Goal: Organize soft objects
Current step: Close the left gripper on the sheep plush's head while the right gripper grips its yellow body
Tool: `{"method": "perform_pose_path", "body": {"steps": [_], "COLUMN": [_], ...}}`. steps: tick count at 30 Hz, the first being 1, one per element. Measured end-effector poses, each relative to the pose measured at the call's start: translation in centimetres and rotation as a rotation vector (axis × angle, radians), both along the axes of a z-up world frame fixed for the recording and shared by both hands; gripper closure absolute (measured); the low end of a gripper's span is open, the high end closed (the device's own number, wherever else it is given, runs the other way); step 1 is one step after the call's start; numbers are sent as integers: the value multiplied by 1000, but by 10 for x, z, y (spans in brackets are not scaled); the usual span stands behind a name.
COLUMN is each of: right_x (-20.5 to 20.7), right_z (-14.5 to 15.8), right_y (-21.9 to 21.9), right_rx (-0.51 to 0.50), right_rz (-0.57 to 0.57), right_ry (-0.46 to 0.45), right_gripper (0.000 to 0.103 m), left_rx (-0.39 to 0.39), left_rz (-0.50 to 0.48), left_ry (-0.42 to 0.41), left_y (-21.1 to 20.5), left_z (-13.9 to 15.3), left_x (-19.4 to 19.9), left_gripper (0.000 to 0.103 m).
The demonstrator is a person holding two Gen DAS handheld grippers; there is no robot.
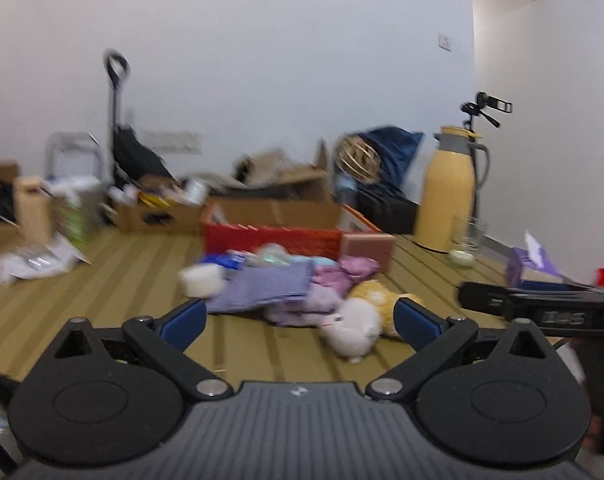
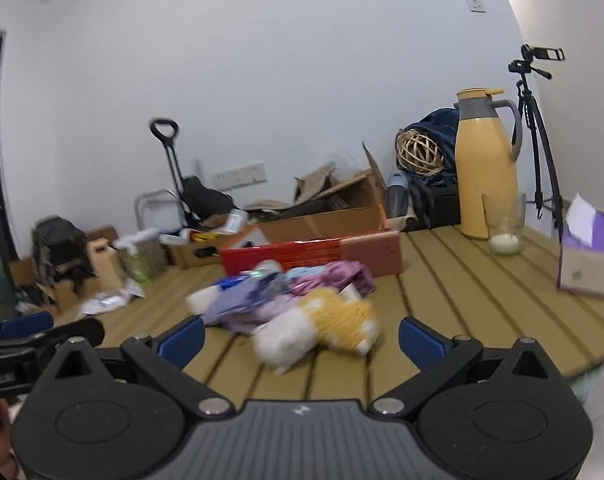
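Note:
A pile of soft things lies on the slatted wooden table [image 1: 142, 264]: a yellow and white plush toy [image 1: 362, 320] [image 2: 322, 328], purple and pink cloths [image 1: 270, 288] [image 2: 270, 296], and a white sponge-like block [image 1: 200, 280] [image 2: 202, 300]. A red box [image 1: 270, 238] [image 2: 286, 254] stands behind the pile. My left gripper [image 1: 300, 318] is open and empty, just short of the pile. My right gripper [image 2: 302, 340] is open and empty, with the plush between and just beyond its fingers. The right gripper also shows at the right of the left wrist view [image 1: 542, 312].
A yellow thermos jug [image 1: 450, 188] [image 2: 486, 164], a glass [image 2: 504, 224] and a purple tissue box [image 2: 590, 256] stand on the table's right side. A pink block [image 1: 368, 248] sits beside the red box. Cardboard boxes and clutter [image 2: 322, 204] lie on the floor behind.

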State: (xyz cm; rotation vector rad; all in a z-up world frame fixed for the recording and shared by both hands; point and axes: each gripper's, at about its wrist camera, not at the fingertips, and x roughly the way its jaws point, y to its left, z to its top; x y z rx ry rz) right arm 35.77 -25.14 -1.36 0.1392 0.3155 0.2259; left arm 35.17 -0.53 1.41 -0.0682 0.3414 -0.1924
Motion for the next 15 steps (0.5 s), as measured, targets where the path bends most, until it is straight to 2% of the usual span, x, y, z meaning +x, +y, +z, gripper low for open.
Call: {"method": "perform_pose_path", "body": {"steps": [3,6,8,10,11,14,15], "right_x": [48,96,120,143,152,176,181], "right_z": [2,-7,-16,-22,-24,-36,-40], "right_y": [1,3,3,0,-1,-7,-8], "right_rx": [-75,-107,-102,-81,-70,-2,21], "right_rz": [44,86,96,92,102,130,143], "right_ry": [17,99,143,179,193,226,253], "right_gripper": [3,15,17,26,35,44,52], "left_rx": [-22,-40,-62,-60,-58,-90,-112], "left_rz": [-51,-76,-101,-109,-114,-138,-141], "left_ry": [81,191,224,247,262,318,326], "left_y": [-11,-21,-25,-32,-35,-34,-31], "left_z": [-9,-26,-36,-47,-51,-65,-68], "left_x": [39,76,91,106,114,130,134], "left_gripper": [15,24,24,26,27,44,47]}}
